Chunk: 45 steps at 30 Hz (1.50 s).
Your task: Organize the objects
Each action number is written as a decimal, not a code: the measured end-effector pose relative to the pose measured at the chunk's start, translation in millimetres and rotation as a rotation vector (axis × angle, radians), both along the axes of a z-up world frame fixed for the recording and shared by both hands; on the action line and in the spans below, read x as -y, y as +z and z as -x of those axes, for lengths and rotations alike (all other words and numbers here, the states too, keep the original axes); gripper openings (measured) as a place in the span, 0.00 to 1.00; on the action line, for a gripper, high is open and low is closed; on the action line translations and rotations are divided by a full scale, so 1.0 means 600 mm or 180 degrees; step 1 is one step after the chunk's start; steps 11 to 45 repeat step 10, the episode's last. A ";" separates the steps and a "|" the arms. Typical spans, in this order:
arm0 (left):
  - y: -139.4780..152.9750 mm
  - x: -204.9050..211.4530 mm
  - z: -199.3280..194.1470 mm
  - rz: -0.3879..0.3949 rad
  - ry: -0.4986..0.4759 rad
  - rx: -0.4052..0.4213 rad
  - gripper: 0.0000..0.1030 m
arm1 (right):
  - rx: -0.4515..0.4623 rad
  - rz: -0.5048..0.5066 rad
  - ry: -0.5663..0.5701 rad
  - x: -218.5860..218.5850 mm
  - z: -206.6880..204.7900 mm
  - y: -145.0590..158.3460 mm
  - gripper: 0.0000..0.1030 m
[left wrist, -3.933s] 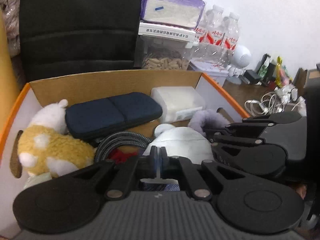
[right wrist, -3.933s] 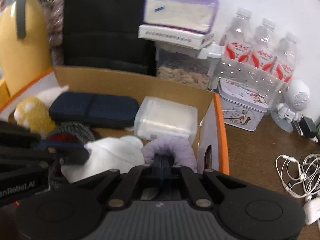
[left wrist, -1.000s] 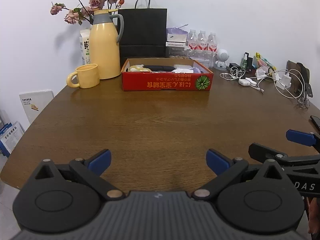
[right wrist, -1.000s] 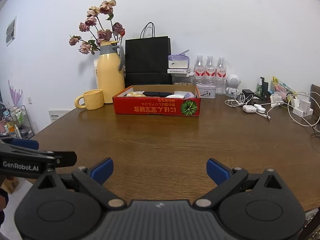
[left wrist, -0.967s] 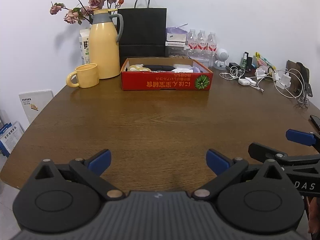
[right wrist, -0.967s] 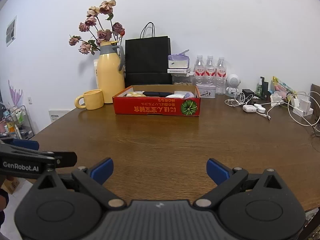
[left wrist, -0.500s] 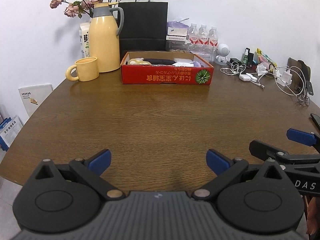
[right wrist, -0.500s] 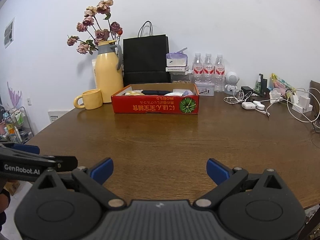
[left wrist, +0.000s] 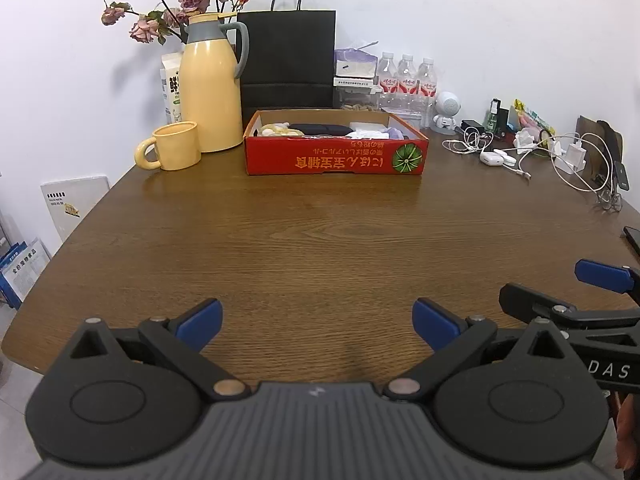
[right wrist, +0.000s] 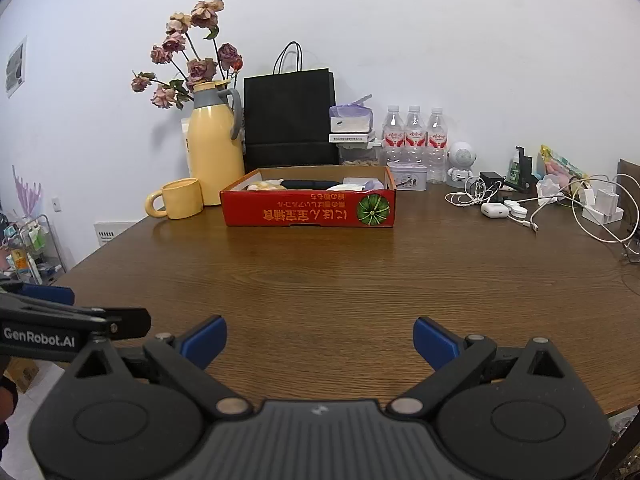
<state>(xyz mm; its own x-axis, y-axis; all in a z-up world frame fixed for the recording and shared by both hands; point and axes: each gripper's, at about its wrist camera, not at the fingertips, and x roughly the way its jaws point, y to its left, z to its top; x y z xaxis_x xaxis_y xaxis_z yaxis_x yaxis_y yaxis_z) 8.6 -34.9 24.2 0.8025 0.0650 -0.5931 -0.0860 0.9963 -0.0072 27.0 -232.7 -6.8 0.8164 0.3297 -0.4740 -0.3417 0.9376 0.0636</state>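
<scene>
Both tongs hang at the near edge of the table (left wrist: 320,240), well apart from everything. Left tongs (left wrist: 316,320) spread wide, nothing between them. Right tongs (right wrist: 318,338) the same: spread, empty.

Red box (left wrist: 336,158) sits at the far side, centre. Inside: a yellow plush toy (left wrist: 276,130) at the left end, a dark pouch (left wrist: 320,128) in the middle, white and purple soft items (left wrist: 376,133) at the right end. Can't tell more of the contents from this low angle.

Nothing loose lies on the open wood between tongs and box, so my read is the sorting is done or nearly done.

Yellow jug (left wrist: 210,84) and mug (left wrist: 174,146) stand just left of the box; cables and chargers (left wrist: 520,152) clutter the far right.

If another item goes in:
- approach from above the box, not over the mug side
- keep the tongs spread until over the box wall
- stay off the cable tangle, it snags easily
</scene>
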 end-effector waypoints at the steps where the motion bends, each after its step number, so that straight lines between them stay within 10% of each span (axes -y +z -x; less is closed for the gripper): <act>1: -0.001 0.001 0.001 -0.0003 0.0001 0.0000 1.00 | 0.0001 -0.0002 -0.0001 0.000 0.000 -0.001 0.97; 45: -0.004 -0.004 -0.001 0.0031 -0.0021 0.0010 1.00 | -0.0030 -0.0022 -0.0018 -0.001 0.001 -0.005 0.98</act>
